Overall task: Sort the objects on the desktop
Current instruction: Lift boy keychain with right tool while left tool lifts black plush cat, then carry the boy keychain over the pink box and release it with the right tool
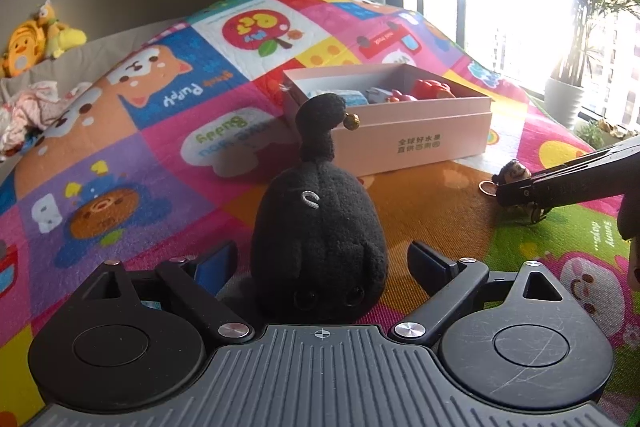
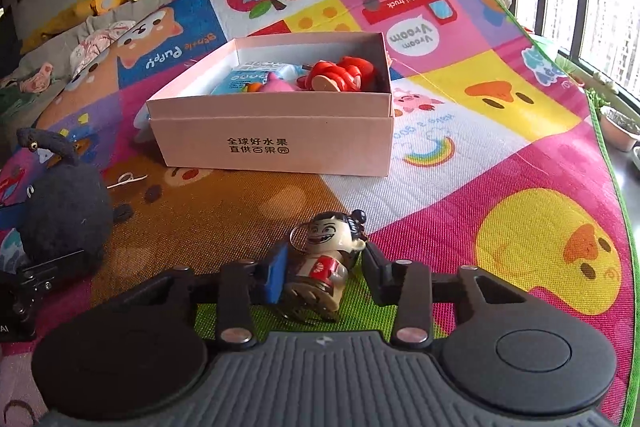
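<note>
Black plush (image 1: 318, 243), base seemingly hidden.

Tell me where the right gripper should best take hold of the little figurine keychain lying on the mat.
Probably the torso of the figurine keychain, squeezed from its two sides. It lies on its back, head pointing away, already between the open fingers of the right gripper. The body looks firmer than the loose key ring beside its head.

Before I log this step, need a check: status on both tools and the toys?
Left tool open around black plush. Right tool open around figurine keychain, not clamped. Pink box ahead, already holding toys. Path to it unobstructed.
</note>
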A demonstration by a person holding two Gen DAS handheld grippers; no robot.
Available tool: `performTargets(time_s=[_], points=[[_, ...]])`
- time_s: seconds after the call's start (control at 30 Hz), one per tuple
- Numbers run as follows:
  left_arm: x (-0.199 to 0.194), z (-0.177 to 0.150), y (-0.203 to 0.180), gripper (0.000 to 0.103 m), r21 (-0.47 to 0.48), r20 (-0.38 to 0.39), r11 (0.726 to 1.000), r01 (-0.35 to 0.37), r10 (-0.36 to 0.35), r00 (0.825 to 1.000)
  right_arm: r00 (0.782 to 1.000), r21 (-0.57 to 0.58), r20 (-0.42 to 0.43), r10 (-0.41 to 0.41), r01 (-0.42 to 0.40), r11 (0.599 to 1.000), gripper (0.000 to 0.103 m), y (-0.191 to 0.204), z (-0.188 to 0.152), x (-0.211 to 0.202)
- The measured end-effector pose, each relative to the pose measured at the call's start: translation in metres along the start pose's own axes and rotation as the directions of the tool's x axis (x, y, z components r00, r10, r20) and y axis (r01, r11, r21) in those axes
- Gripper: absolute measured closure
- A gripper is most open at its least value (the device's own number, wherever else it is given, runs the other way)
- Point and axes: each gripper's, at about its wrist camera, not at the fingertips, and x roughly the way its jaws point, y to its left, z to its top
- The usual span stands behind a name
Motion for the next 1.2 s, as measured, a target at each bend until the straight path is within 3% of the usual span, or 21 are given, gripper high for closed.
performTargets(time_s=[0.17,0.43,0.47,0.53,0.6,0.7,0.8,0.9,1.03,1.13,1.2], points=[[0.001,0.0,-0.001,0.007,0.006,-0.006,1.0,-0.008,0.008,1.0,1.0,-0.015,-0.003,0.016,-0.016,1.0,0.074,0.0,-0.003,-0.006],[0.0,0.003,-0.004,0.006,0.032,0.011,0.999,-0.037,0.037,0.999,0.999,-0.023,-0.025,0.048,-0.048,0.999,0.074,-0.006,-0.008,-0.023],[-0.001,0.004,-0.005,0.008,0.035,0.011,0.999,-0.036,0.036,0.999,0.998,-0.025,-0.023,0.06,-0.06,0.998,0.074,-0.007,-0.007,-0.028],[-0.001,0.006,-0.007,0.029,0.049,-0.002,0.998,-0.031,0.031,1.0,0.996,-0.024,-0.012,0.09,-0.091,0.996,0.074,-0.011,-0.002,-0.04],[-0.003,0.012,-0.008,0.033,0.068,0.003,0.997,-0.038,0.037,0.999,0.993,-0.022,0.022,0.112,-0.111,0.994,0.074,-0.017,0.007,-0.057],[-0.016,0.043,-0.006,0.034,0.085,0.079,0.996,-0.011,0.004,0.997,0.984,-0.023,0.122,0.133,-0.132,0.991,0.074,-0.026,0.029,-0.09],[-0.029,0.093,-0.01,0.034,0.13,0.235,0.99,-0.054,0.022,0.972,0.962,-0.018,0.235,0.141,-0.141,0.99,0.074,-0.035,0.054,-0.12],[-0.017,0.138,-0.017,0.036,0.145,0.321,0.988,-0.048,0.0,0.947,0.939,-0.028,0.314,0.143,-0.141,0.99,0.074,-0.038,0.071,-0.136],[0.034,0.168,-0.032,0.036,0.17,0.343,0.983,-0.075,0.012,0.939,0.932,-0.041,0.329,0.151,-0.146,0.989,0.074,-0.038,0.081,-0.132],[0.076,0.17,-0.031,0.036,0.143,0.271,0.986,-0.087,0.046,0.962,0.945,-0.045,0.296,0.141,-0.134,0.99,0.074,-0.038,0.082,-0.115],[0.077,0.166,-0.015,0.034,0.057,0.242,0.997,-0.043,0.028,0.97,0.952,-0.037,0.277,0.13,-0.125,0.991,0.074,-0.042,0.081,-0.106]])
